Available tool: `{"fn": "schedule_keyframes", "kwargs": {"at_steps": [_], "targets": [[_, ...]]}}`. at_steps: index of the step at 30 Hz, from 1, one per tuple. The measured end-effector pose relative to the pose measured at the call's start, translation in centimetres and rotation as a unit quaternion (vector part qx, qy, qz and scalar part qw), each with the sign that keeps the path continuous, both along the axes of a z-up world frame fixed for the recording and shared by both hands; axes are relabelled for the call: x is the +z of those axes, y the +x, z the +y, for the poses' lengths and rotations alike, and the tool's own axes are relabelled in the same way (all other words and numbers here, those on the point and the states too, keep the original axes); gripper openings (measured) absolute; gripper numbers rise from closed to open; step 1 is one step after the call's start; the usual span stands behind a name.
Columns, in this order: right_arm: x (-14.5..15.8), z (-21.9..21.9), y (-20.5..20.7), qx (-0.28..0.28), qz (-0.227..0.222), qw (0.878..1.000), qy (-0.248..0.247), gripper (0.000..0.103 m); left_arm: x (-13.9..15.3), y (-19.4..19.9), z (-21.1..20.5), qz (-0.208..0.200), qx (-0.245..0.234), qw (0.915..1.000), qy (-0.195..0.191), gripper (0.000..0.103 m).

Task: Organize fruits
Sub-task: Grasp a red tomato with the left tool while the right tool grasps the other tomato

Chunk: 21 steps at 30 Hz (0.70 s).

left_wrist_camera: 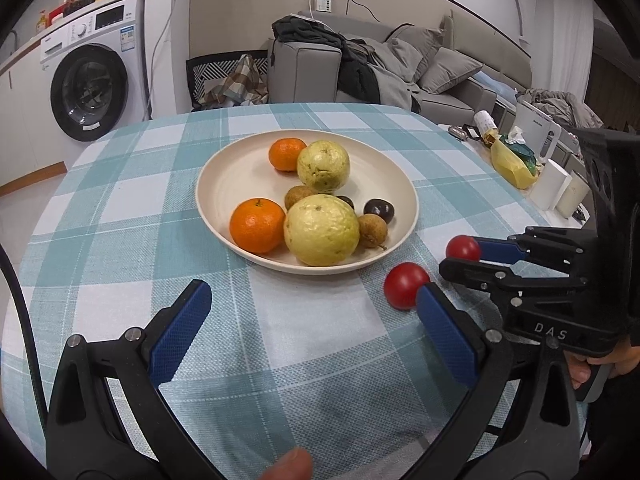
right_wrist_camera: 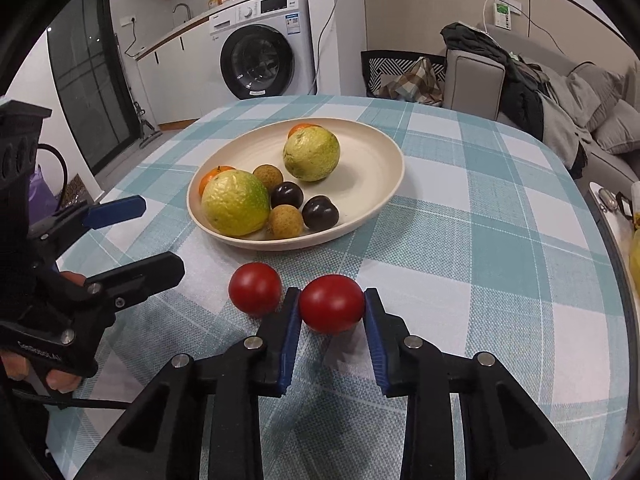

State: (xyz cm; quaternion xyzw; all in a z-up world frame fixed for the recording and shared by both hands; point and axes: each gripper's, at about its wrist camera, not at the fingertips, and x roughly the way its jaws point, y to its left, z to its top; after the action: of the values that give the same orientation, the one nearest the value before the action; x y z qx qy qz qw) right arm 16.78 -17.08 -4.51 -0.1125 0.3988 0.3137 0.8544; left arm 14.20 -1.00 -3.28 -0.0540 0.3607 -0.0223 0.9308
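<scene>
- Clamping a round red cherry tomato [right_wrist_camera: 331,309] between its blue pads, the right hand-held gripper [right_wrist_camera: 332,322] rests low over the counter [right_wrist_camera: 500,240], which wears a teal-and-white checked cloth.
- Its jaws are pressed against both sides of that tomato, near the front edge.
- A second round red tomato [right_wrist_camera: 255,289] lies loose just left of it, on the cloth.
- The left hand-held gripper [left_wrist_camera: 312,320] hovers with jaws wide apart, nothing between them.
- Farther back sits a shallow cream round plate [right_wrist_camera: 372,172] carrying two yellow-green guavas, two oranges, two tan longans and two dark purple round fruits.
</scene>
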Motion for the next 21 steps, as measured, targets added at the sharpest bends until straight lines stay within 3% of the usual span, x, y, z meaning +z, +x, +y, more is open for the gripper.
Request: {"fn": "schedule_keyframes", "kwargs": {"at_steps": [15, 21], "targets": [[0.9, -1.9, 1.2, -0.024, -0.004, 1.0, 0.014, 0.032, -0.9, 1.5, -2.7, 0.04, -0.03, 0.9987, -0.008, 0.101], [1.8, -3.2, 1.6, -0.033, -0.004, 0.999, 0.03, 0.032, -1.4, 2.0, -4.8, 0.057, -0.063, 0.9962, 0.019, 0.083]]}}
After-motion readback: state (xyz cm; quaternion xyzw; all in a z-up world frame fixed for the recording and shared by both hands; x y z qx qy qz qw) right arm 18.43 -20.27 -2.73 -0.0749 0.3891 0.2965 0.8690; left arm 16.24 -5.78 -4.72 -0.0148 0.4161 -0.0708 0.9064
